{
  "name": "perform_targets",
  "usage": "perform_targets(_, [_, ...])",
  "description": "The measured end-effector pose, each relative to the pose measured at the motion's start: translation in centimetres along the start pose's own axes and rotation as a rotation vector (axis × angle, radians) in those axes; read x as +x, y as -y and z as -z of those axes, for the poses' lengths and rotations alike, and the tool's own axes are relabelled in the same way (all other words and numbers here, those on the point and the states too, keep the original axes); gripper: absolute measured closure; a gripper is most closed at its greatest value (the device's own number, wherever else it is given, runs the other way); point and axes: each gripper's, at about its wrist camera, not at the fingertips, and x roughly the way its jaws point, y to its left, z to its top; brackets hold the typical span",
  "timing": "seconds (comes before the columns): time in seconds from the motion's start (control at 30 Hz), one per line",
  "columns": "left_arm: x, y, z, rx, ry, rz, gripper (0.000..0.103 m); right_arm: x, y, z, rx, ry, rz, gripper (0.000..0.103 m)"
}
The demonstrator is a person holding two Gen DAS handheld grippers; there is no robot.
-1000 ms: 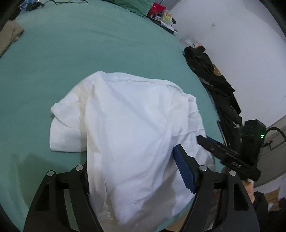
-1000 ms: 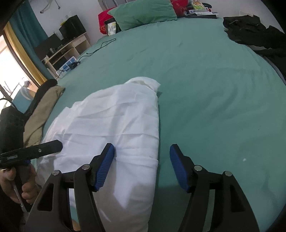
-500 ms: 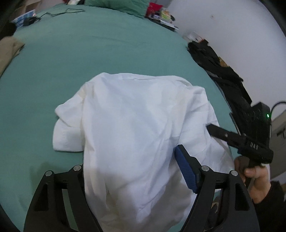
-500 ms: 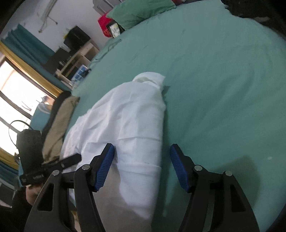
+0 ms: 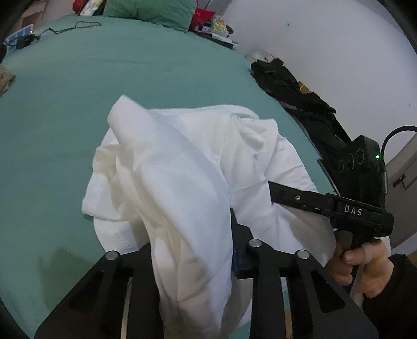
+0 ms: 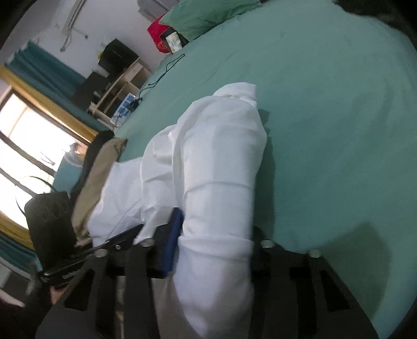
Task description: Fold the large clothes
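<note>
Left claw [image 5: 192, 250] has just been closing and now pinches a thick bunch of the white garment [image 5: 182, 169] between its pads; right claw [image 6: 213, 242] likewise has just been closing and grips a rolled fold of the same cloth. 2 claws, 1 white garment, 1 green bed [image 5: 65, 91], 1 green pillow [image 5: 148, 11]. Garment lies bunched on the bed w/ its near end at the bed's near edge, running away from both claws toward the pillow. Black clothes [image 5: 294, 91] piled at the bed's right edge, tan cloth [image 6: 96, 177] at the left edge, cable [image 5: 78, 26] near the pillow. Hand [image 5: 362, 263] on the right claw's handle, seen from left wrist view.
</note>
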Motion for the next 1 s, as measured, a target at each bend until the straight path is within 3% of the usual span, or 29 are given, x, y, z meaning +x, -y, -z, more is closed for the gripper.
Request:
perform_targets(0.07, [-0.7,0.2,0.0,-0.003,0.019,0.001,0.081,-0.6,-0.4,0.0,0.003,-0.001,-0.014,0.079])
perform_targets(0.17, [-1.8,0.2,0.0,-0.03,0.044,0.015,0.084,-1.6,-2.3,0.0,-0.062,0.03,0.026,0.082])
perform_targets(0.53, [-5.5,1.6,-0.1,-0.017,0.118,0.052,0.085,-5.5,-6.4,-0.2,-0.142,0.122,0.05,0.083])
perform_targets(1.0, [-8.6,4.2,-3.6,0.044,0.184,0.034,0.085,-8.2,-10.7,-1.9,-0.224,0.236,0.09,0.083])
